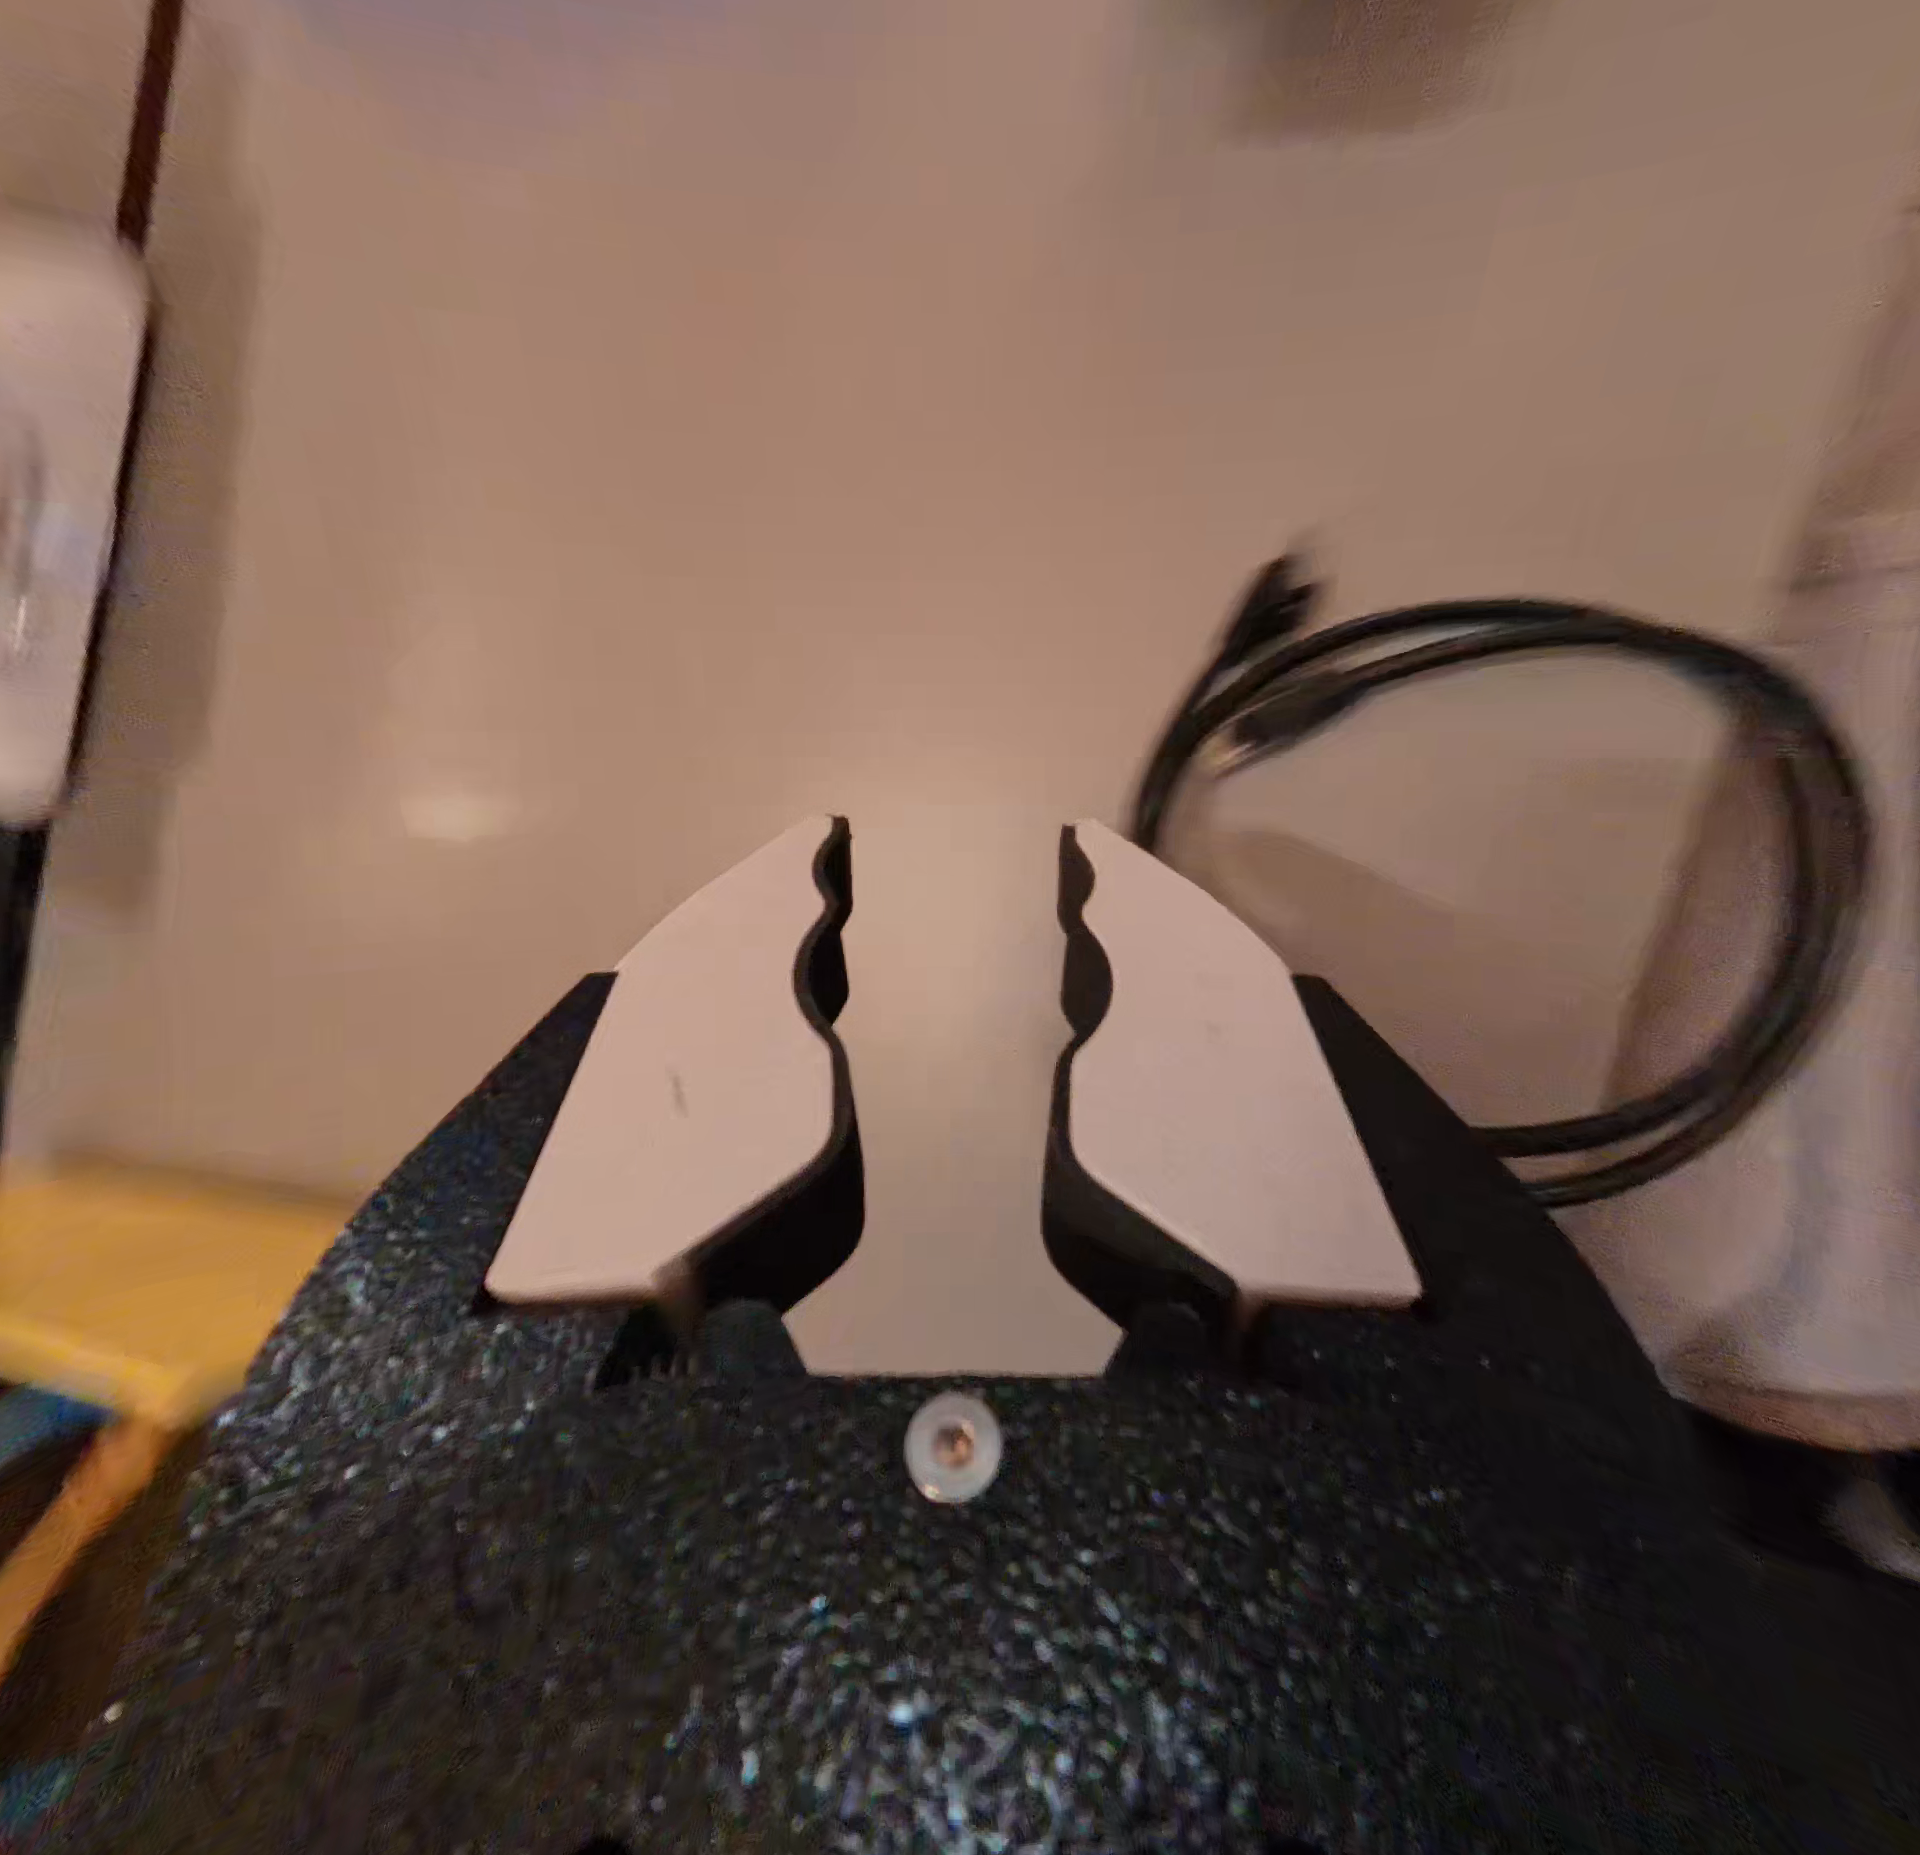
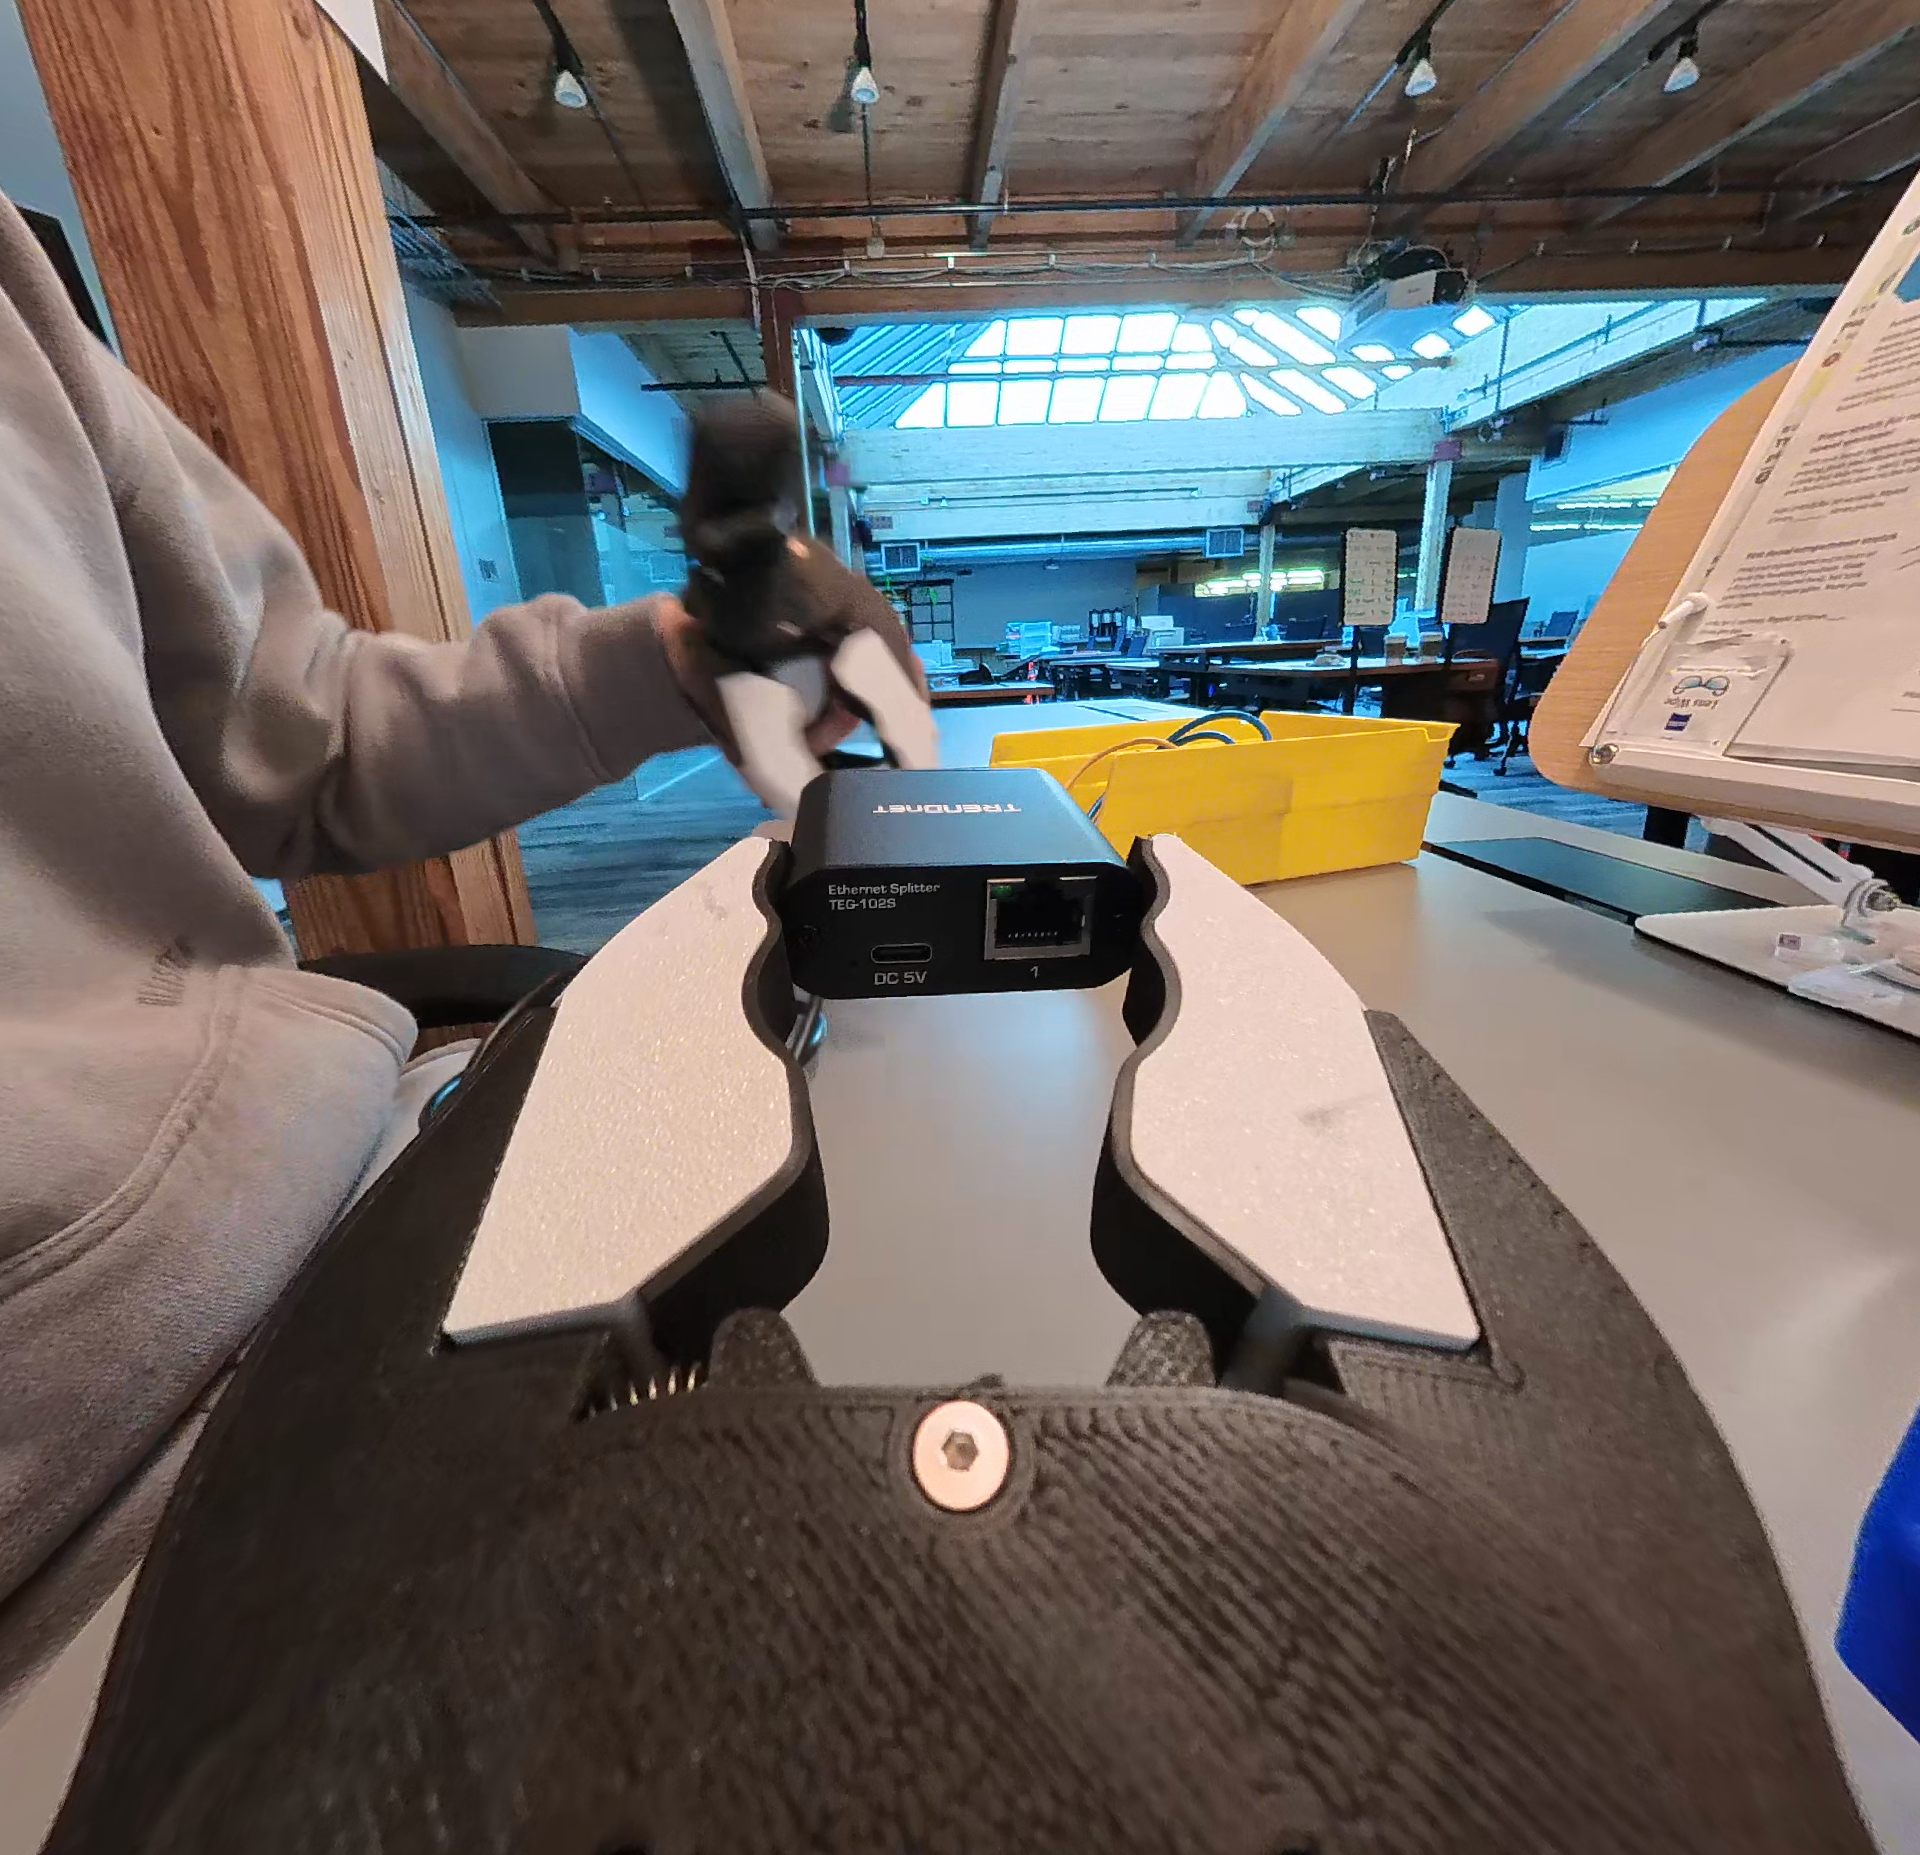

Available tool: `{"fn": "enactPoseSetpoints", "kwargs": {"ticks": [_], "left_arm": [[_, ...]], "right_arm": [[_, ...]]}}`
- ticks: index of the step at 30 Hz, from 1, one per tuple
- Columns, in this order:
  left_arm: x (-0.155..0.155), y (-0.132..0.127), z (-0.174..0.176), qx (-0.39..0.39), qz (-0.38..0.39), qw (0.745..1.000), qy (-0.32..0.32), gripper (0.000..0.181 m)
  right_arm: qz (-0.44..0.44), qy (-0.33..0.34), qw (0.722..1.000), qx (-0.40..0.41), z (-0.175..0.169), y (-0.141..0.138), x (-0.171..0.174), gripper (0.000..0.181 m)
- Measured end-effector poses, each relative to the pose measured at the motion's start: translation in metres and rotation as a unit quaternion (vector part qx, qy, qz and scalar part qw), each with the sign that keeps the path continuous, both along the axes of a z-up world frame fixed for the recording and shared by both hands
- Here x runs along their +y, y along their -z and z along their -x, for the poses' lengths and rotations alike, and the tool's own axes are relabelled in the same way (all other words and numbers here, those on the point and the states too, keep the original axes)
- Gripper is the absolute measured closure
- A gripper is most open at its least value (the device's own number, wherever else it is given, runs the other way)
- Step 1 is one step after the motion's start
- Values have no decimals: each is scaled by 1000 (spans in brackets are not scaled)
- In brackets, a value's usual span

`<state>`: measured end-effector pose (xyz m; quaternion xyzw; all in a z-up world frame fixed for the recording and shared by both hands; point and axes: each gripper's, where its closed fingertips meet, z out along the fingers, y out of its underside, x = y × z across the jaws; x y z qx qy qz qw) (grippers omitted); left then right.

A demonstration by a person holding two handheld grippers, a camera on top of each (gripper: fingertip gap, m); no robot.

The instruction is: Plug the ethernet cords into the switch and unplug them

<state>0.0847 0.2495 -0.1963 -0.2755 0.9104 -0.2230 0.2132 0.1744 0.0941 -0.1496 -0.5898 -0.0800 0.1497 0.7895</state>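
A small black ethernet switch [image 2: 935, 829] sits on the grey table [image 2: 1507, 1078], with one empty port and a small power socket facing me. My right gripper [image 2: 961, 855] is shut on the switch, one fingertip on each side. A dark cable [image 2: 805, 1036] hangs below the switch's left corner. My left gripper [image 1: 954, 839] is open and empty over the table. A black ethernet cord [image 1: 1507, 621] lies coiled to its right, one plug [image 1: 1273, 600] pointing up. In the right wrist view the left gripper [image 2: 831, 719] is blurred, just behind the switch.
A yellow bin [image 2: 1299, 797] with wires stands behind the switch. A paper stand [image 2: 1766, 610] is at the right and a wooden post [image 2: 260, 403] at the left. The person's grey sleeve [image 2: 416, 725] reaches in from the left. A blue object [image 2: 1881, 1597] shows at the lower right edge.
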Motion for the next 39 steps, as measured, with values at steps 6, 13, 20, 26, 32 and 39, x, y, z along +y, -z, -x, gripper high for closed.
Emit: {"fn": "enactPoseSetpoints", "kwargs": {"ticks": [6,13,20,26,32,39], "left_arm": [[-61,42,7,15,-113,967,229,154],[-85,75,4,-45,-156,927,339,163],[-55,86,-21,-20,-215,934,285,171],[-15,85,-77,-21,-113,993,39,172],[-7,89,-106,112,168,964,-175,172],[-7,89,-119,-15,82,993,-85,168]], "right_arm": [[-2,1,1000,-3,1,0,0,119],[3,0,1000,-9,2,1,1,119],[2,-2,1000,-6,2,1,1,119],[3,-3,1000,-6,2,1,1,119],[4,-1,1000,-8,2,1,2,119],[4,0,1000,-7,1,1,2,119]]}}
